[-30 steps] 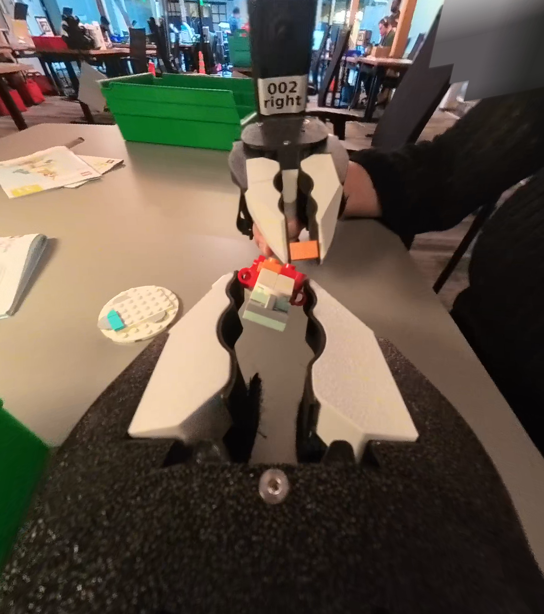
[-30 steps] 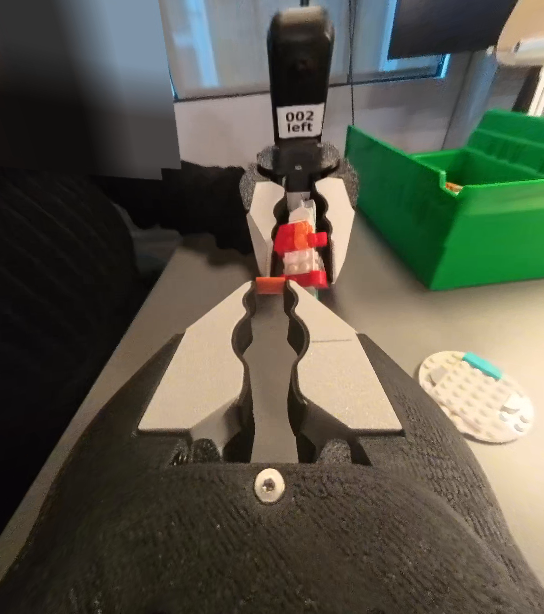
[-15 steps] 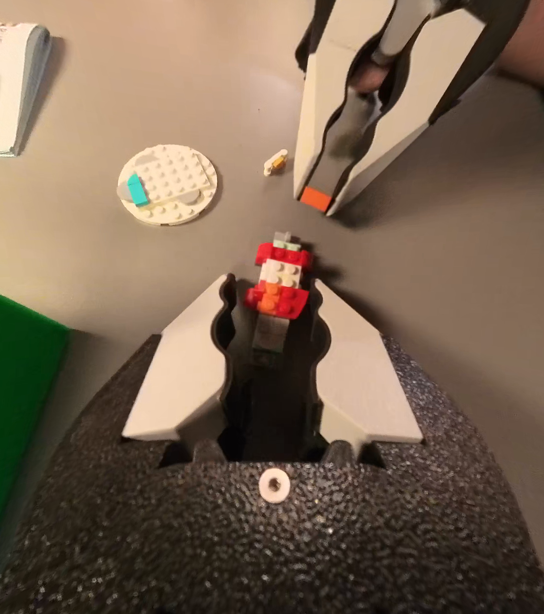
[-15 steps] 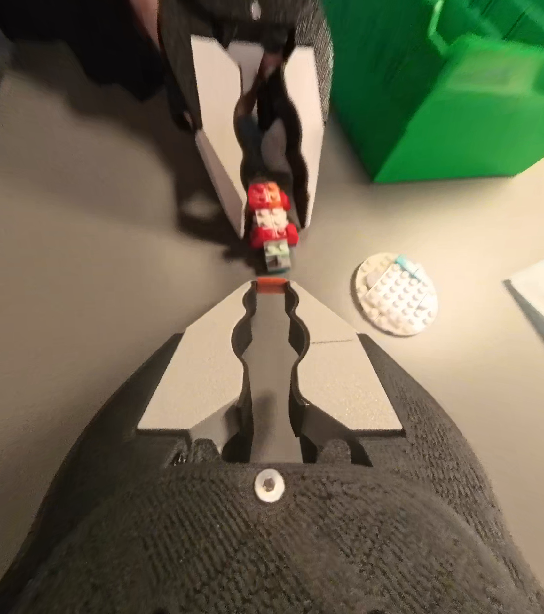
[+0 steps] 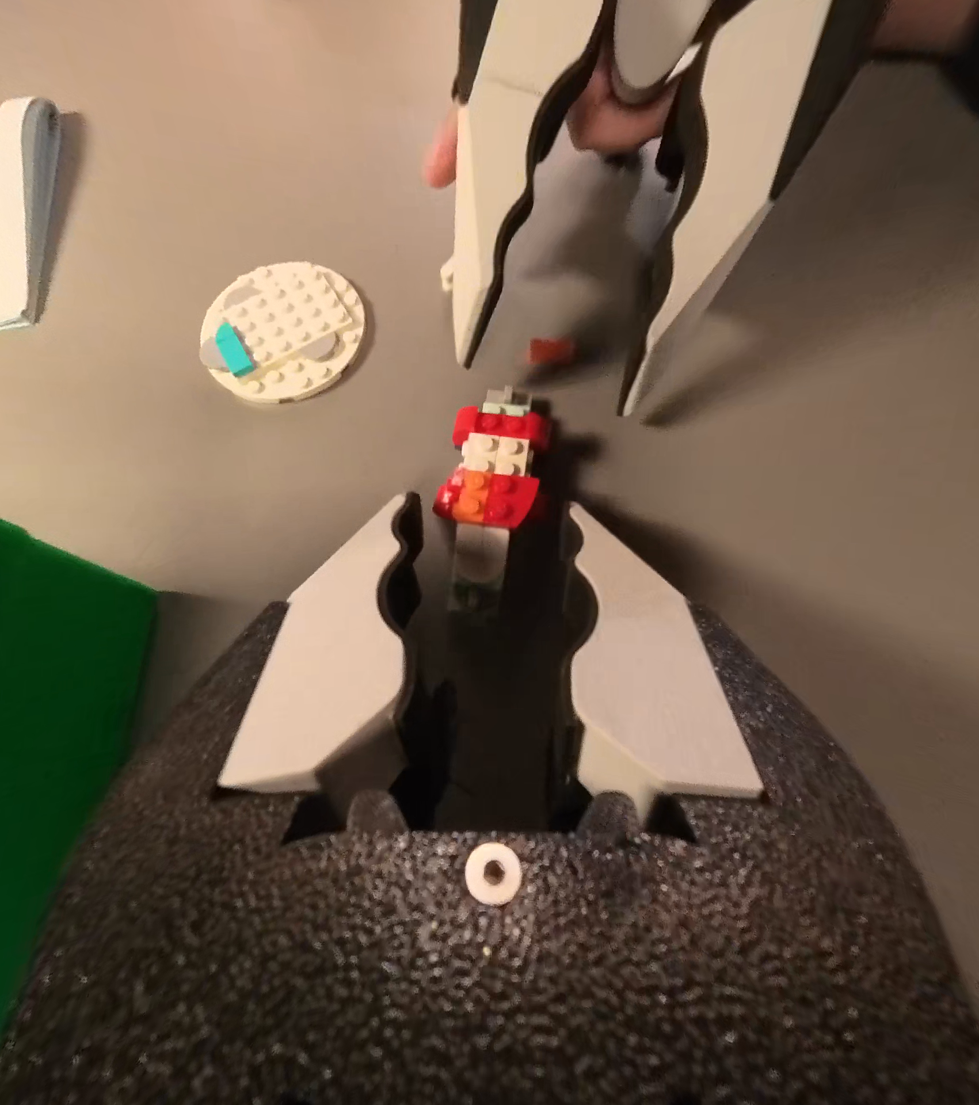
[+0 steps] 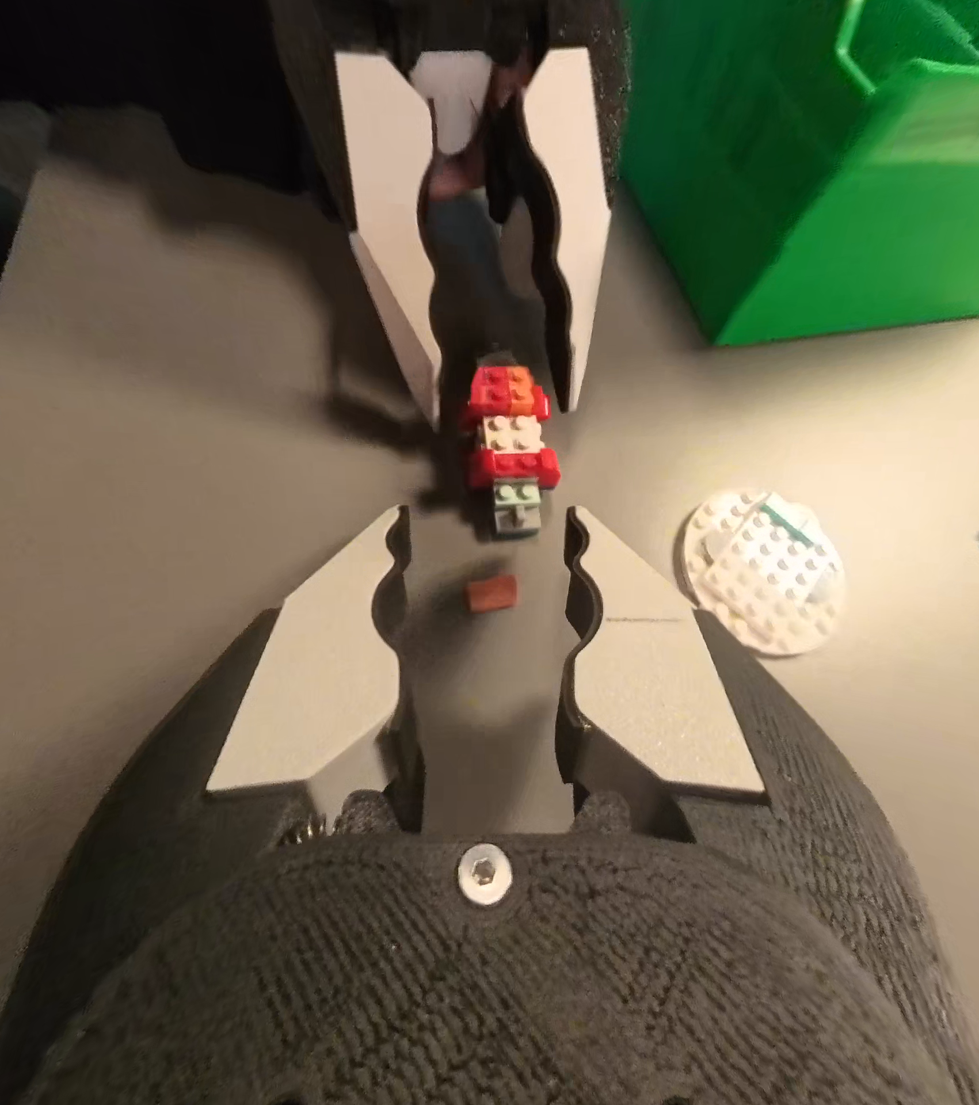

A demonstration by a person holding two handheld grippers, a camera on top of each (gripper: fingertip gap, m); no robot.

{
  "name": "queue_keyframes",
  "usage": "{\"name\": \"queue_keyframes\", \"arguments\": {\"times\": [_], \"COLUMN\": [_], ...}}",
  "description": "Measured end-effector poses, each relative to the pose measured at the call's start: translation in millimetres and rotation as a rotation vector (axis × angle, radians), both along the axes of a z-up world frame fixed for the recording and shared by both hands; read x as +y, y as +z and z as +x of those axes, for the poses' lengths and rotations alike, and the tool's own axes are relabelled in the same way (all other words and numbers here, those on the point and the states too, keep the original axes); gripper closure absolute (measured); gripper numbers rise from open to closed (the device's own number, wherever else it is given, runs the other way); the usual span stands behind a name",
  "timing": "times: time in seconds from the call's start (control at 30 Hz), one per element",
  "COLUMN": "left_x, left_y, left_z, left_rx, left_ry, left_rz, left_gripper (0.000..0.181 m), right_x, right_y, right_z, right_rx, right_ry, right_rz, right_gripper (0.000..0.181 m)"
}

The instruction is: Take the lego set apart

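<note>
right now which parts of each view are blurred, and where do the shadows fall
Left wrist view: the right gripper and small orange piece are smeared by motion, the lego stack fairly sharp, its shadow to the right. Right wrist view: soft overall, green bin and white round plate smeared, dark shadow left of the stack under the left gripper.

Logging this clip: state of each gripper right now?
Left gripper: appears shut on the lego model, gripping its rear end.
Right gripper: open, holding nothing; an orange piece lies on the table below it.
</note>
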State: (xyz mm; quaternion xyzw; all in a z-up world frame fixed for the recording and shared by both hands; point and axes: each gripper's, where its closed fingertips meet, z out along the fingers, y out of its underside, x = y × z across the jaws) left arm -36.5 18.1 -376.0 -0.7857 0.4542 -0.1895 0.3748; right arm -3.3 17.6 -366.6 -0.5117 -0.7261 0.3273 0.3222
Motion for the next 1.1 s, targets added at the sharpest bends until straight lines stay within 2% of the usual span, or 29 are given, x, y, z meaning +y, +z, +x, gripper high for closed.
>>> {"name": "queue_keyframes", "arguments": {"times": [0.27, 0.37, 0.47, 0.6, 0.77, 0.93, 1.0, 1.1], "left_x": [0.0, 6.2, 9.5, 12.3, 9.9, 8.7, 8.6, 12.9], "left_y": [-0.7, 6.0, 11.9, 17.9, 22.5, 23.6, 23.1, 25.2], "left_z": [11.6, 10.5, 11.5, 13.1, 18.0, 19.6, 20.4, 17.6], "left_rx": [-0.013, 0.108, 0.285, 0.439, 0.542, 0.655, 0.653, 0.619], "left_ry": [-0.042, -0.093, -0.173, -0.237, -0.320, -0.381, -0.382, -0.319], "left_rz": [0.038, 0.265, 0.544, 0.785, 0.987, 1.134, 1.131, 1.059], "left_gripper": [0.144, 0.145, 0.144, 0.145, 0.144, 0.144, 0.144, 0.145], "right_x": [-0.2, -1.3, 2.3, 7.0, 7.3, 4.1, 3.3, 5.3], "right_y": [-5.6, -2.9, 8.6, 16.7, 16.1, 11.3, 11.0, 15.9], "right_z": [-9.8, -8.5, -7.0, -5.7, -7.8, -5.5, -4.4, -6.0], "right_rx": [-0.034, -0.028, 0.012, 0.047, 0.056, 0.031, 0.039, 0.094], "right_ry": [-0.023, -0.025, -0.070, -0.102, -0.101, -0.076, -0.056, -0.041], "right_rz": [0.018, -0.026, -0.183, -0.319, -0.246, -0.198, -0.144, 0.031], "right_gripper": [0.135, 0.137, 0.142, 0.150, 0.162, 0.164, 0.165, 0.166]}}
